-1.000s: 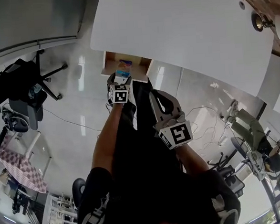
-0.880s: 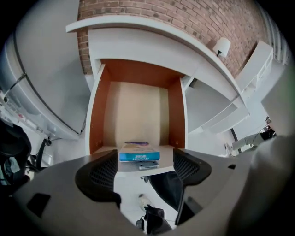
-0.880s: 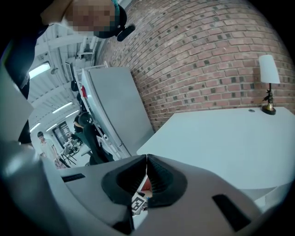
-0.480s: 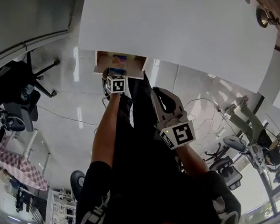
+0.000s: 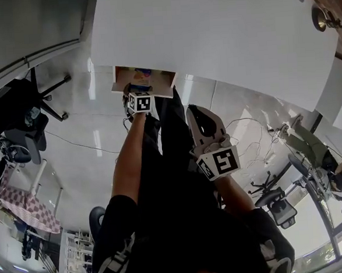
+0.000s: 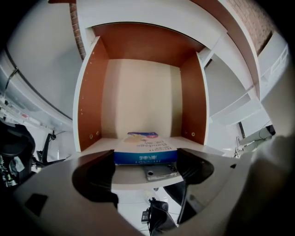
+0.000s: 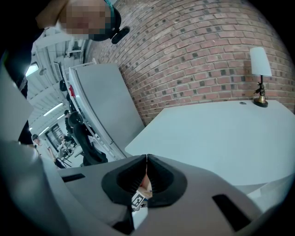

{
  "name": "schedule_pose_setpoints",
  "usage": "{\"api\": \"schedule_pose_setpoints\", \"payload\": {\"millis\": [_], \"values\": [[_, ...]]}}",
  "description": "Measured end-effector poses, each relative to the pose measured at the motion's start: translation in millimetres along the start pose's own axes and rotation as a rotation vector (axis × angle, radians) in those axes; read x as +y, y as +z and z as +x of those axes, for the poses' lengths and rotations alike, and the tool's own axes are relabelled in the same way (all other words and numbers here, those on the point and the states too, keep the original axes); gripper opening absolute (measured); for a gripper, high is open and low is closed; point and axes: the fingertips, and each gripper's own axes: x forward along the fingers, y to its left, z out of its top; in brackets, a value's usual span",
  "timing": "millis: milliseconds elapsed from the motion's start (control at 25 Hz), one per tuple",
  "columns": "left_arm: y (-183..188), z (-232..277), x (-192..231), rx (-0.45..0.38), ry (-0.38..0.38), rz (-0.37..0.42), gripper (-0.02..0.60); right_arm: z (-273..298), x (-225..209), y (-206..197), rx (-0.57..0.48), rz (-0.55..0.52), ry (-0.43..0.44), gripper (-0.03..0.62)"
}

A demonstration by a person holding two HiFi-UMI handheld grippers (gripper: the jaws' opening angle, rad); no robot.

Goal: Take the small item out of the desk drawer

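My left gripper (image 5: pixel 135 89) points steeply down over the open drawer (image 6: pixel 90 97) under the near edge of the desk (image 5: pixel 211 37). Its jaws have just been opening and now stand spread wide. The small blue and white box (image 6: pixel 144 148) shows between them but they are not pressing on it. The box lies flat at the drawer's front edge, about midway between the two brown side walls, with the rest of the drawer floor bare behind it. My main worry is width: seen along the jaws, the box fills nearly the whole gap, so a slightly off-centre descent could put one tip on its top face and dent or tip it. A tip could also strike the front edge of the drawer, or the small metal fitting (image 6: pixel 160 171) just below that edge. Because the box sits so close to the front edge, a nudge towards me might slide it off and drop it to the floor, while a nudge the other way would push it deeper in. It looks like light card, so I judge that a hard squeeze could crush it and a pinch near one end could let it swing. My right gripper (image 7: pixel 146 161) is pressed together on nothing, off above the desk, so nothing steadies the drawer if I bump it.
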Motion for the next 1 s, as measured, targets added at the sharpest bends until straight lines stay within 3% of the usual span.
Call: {"api": "schedule_pose_setpoints", "payload": {"millis": [320, 520, 720, 1000], "values": [[2.2, -14.7, 1.8, -0.043, -0.020, -0.009, 0.411, -7.5, 10.7, 7.0, -0.025, -0.031, 0.002, 0.028], [-2.8, -63.0, 1.5, -0.145, -0.036, -0.047, 0.411, -36.0, 33.2, 3.5, -0.041, -0.052, -0.013, 0.028], [-2.4, -148.3, 5.1, -0.361, -0.049, 0.012, 0.411, -74.7, 68.7, -5.8, -0.105, -0.084, -0.029, 0.028], [-30.3, -331.8, 3.2, -0.715, -0.088, 0.089, 0.411, -144.5, 132.3, -23.7, -0.240, -0.115, -0.105, 0.028]]}}
